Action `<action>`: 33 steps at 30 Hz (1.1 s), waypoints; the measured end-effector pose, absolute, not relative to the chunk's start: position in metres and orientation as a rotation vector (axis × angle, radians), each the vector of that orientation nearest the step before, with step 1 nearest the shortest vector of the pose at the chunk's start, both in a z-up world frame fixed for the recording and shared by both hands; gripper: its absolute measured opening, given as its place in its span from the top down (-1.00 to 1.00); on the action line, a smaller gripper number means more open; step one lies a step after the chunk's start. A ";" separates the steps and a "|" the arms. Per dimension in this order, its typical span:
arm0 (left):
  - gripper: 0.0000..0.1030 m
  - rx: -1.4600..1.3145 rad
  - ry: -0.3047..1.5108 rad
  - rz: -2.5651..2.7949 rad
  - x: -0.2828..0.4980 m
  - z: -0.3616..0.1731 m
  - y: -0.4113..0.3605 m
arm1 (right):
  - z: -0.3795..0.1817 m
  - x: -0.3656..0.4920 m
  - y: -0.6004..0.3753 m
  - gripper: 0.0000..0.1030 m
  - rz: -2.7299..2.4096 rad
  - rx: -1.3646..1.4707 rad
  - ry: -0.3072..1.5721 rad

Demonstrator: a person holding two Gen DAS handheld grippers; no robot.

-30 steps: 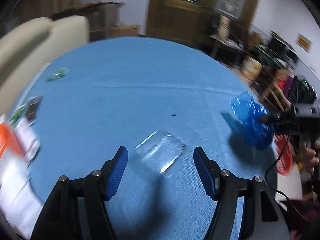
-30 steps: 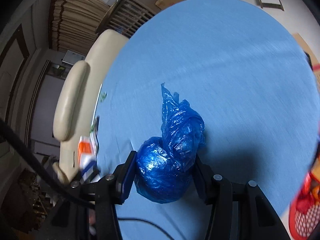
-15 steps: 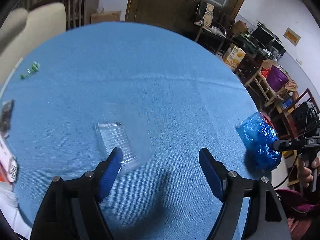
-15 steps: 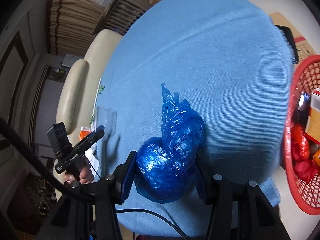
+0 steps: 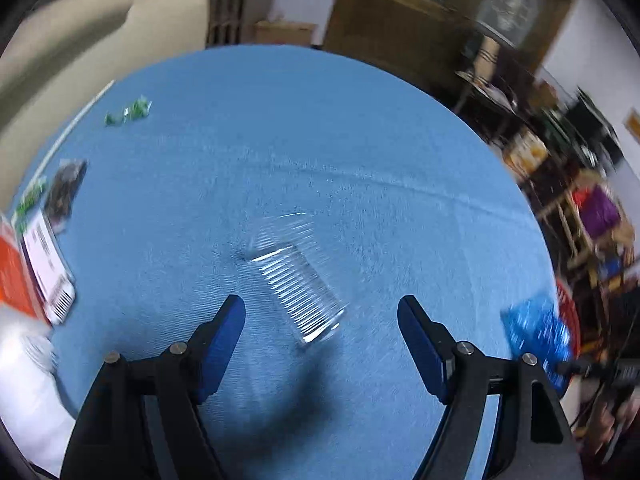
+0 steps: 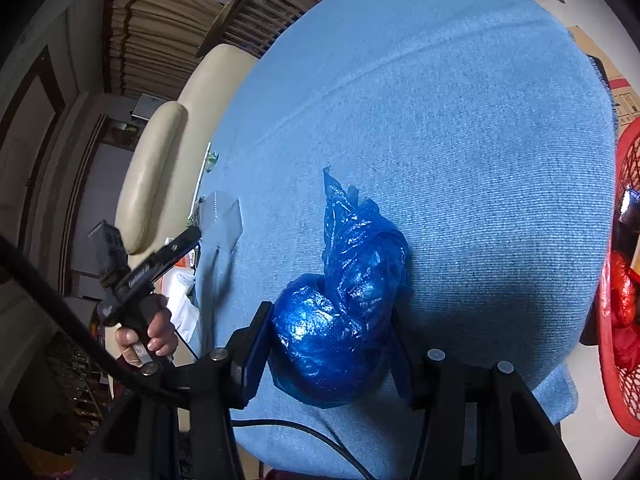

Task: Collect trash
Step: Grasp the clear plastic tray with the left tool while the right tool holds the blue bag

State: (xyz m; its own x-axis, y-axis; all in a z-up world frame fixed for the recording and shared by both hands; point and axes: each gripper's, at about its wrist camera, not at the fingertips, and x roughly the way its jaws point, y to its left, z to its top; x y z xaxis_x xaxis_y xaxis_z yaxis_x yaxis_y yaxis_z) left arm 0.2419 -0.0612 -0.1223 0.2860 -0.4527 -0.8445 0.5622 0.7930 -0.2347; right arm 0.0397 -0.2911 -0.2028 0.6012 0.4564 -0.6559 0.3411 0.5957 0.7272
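Left tongs [image 5: 322, 316] wide, clear tray [image 5: 296, 280] now centred between them; right tongs [image 6: 330, 344] still clamping blue bag [image 6: 344, 304]

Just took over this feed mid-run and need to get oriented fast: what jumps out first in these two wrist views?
The crumpled blue plastic bag fills the right wrist view, clamped in the right gripper above the blue tablecloth, with a red basket at the table's right edge. In the left wrist view, a clear ribbed plastic container lies on the cloth just ahead of the open left gripper, untouched.
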 end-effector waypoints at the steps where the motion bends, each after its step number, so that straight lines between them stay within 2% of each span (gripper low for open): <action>1: -0.53 0.104 1.100 -0.654 0.244 -0.123 -0.066 | -0.203 0.040 -0.291 -0.08 0.084 0.972 0.963; 13: -0.53 0.039 1.219 -0.318 0.274 -0.138 -0.111 | -0.209 0.029 -0.299 -0.09 0.127 0.997 0.941; 15: -0.41 0.011 1.240 -0.296 0.275 -0.145 -0.096 | -0.210 0.028 -0.300 -0.09 0.136 1.006 0.936; 17: 0.05 -0.026 1.266 -0.306 0.281 -0.150 -0.094 | -0.213 0.024 -0.302 -0.09 0.149 1.015 0.933; 19: 0.28 -0.046 1.304 -0.310 0.284 -0.156 -0.091 | -0.214 0.022 -0.303 -0.09 0.157 1.017 0.932; 22: 0.34 -0.063 1.298 -0.311 0.282 -0.157 -0.085 | -0.211 0.018 -0.302 -0.09 0.161 1.007 0.932; 24: 0.48 -0.067 1.286 -0.325 0.275 -0.153 -0.081 | -0.207 0.016 -0.302 -0.09 0.159 0.985 0.930; 25: 0.77 -0.072 1.286 -0.336 0.271 -0.151 -0.080 | -0.205 0.014 -0.302 -0.09 0.158 0.973 0.926; 26: 0.84 -0.073 1.288 -0.347 0.267 -0.149 -0.079 | -0.203 0.013 -0.301 -0.09 0.156 0.965 0.922; 33: 0.84 -0.042 1.233 -0.412 0.226 -0.136 -0.067 | -0.181 0.000 -0.301 -0.09 0.164 0.938 0.863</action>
